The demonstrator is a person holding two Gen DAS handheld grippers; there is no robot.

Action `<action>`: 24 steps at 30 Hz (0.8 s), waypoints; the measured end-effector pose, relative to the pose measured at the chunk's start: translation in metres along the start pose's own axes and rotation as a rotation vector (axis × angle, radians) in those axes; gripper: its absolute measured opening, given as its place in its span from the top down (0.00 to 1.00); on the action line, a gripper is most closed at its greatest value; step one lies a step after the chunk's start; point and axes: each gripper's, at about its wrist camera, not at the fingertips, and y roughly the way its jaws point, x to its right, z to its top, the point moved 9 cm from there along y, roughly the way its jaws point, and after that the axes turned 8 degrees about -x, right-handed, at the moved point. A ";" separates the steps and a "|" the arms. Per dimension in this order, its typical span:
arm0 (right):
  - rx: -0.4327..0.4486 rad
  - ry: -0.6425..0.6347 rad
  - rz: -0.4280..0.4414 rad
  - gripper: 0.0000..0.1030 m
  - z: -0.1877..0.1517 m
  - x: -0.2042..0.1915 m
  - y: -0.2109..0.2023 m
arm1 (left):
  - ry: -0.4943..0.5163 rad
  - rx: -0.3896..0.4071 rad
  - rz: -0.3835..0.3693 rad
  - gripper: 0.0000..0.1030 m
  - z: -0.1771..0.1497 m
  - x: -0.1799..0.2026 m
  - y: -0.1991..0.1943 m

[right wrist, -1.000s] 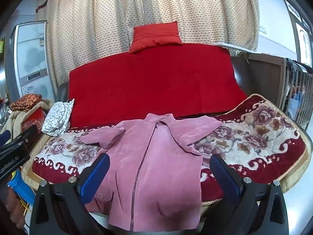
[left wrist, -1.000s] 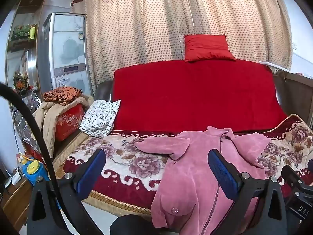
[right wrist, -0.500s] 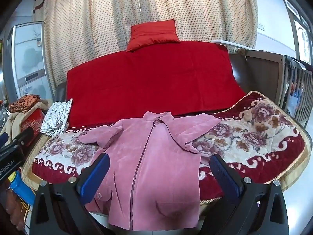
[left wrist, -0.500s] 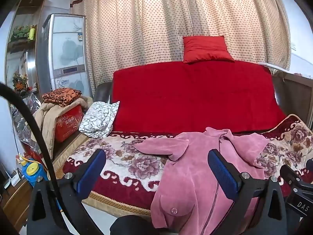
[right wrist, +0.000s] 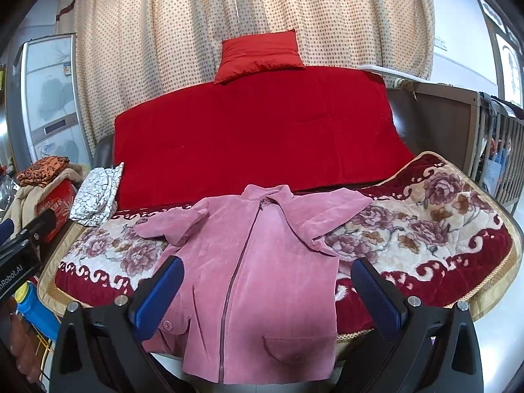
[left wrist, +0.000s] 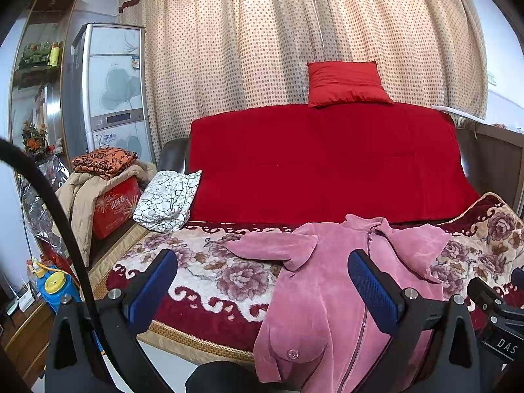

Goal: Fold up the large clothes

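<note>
A pink zip-front jacket (right wrist: 262,262) lies face up on the floral blanket (right wrist: 425,229) of a sofa, collar toward the backrest, sleeves folded inward, hem hanging over the front edge. It also shows in the left wrist view (left wrist: 344,278) at the right. My left gripper (left wrist: 262,281) is open and empty, held in front of the sofa left of the jacket. My right gripper (right wrist: 267,288) is open and empty, held above the jacket's lower half, its fingers (right wrist: 160,291) straddling it without touching.
A red cover (left wrist: 327,163) drapes the sofa back with a red cushion (left wrist: 347,83) on top. A white patterned cloth (left wrist: 168,201) lies at the sofa's left end. A red box under heaped clothes (left wrist: 108,193) and a fridge (left wrist: 111,88) stand left. A crib (right wrist: 501,150) stands right.
Both grippers have drifted slightly; the right wrist view now sits a little higher and nearer over the jacket. The jacket has not moved and both grippers stay open.
</note>
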 end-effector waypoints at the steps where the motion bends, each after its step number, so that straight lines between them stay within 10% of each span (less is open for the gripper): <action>1: -0.001 -0.001 0.000 0.00 0.000 -0.001 0.000 | 0.000 -0.001 0.000 0.00 0.000 0.000 0.000; 24: -0.009 0.000 0.006 0.00 -0.001 -0.002 0.003 | 0.008 0.001 -0.002 0.00 0.000 0.003 -0.001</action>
